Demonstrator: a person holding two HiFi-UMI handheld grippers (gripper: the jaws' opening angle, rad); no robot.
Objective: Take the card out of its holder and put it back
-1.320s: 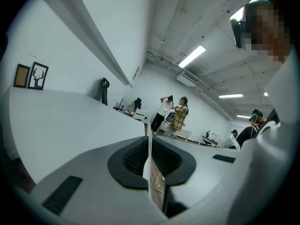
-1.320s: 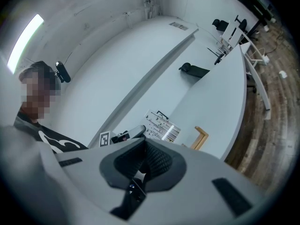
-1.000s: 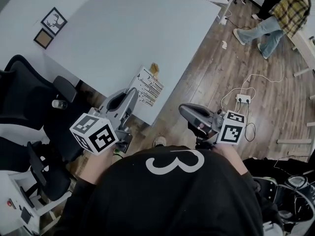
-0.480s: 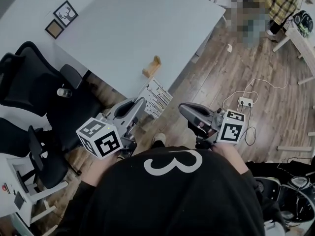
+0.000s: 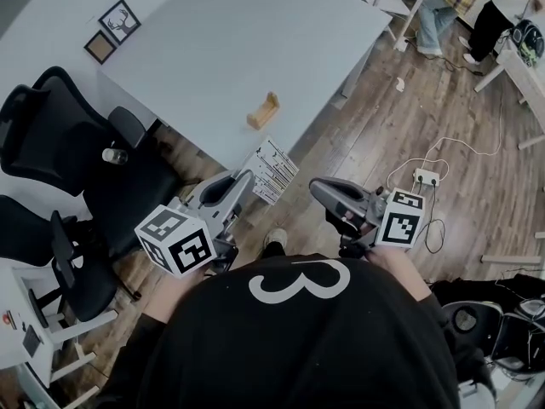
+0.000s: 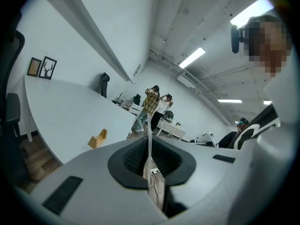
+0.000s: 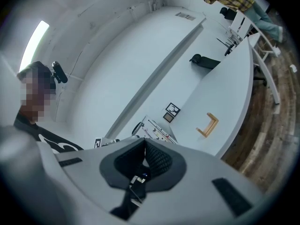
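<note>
My left tongs (image 5: 245, 179) are clamped on the card (image 5: 274, 169) just off the surface (image 5: 230, 49); the holder (image 5: 263, 111) lies straight beyond, farther from my closed, empty right tongs (image 5: 318, 188).

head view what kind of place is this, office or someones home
Probably an office or lab workspace: a large white table, black office chairs beside it, and strip ceiling lights overhead.
</note>
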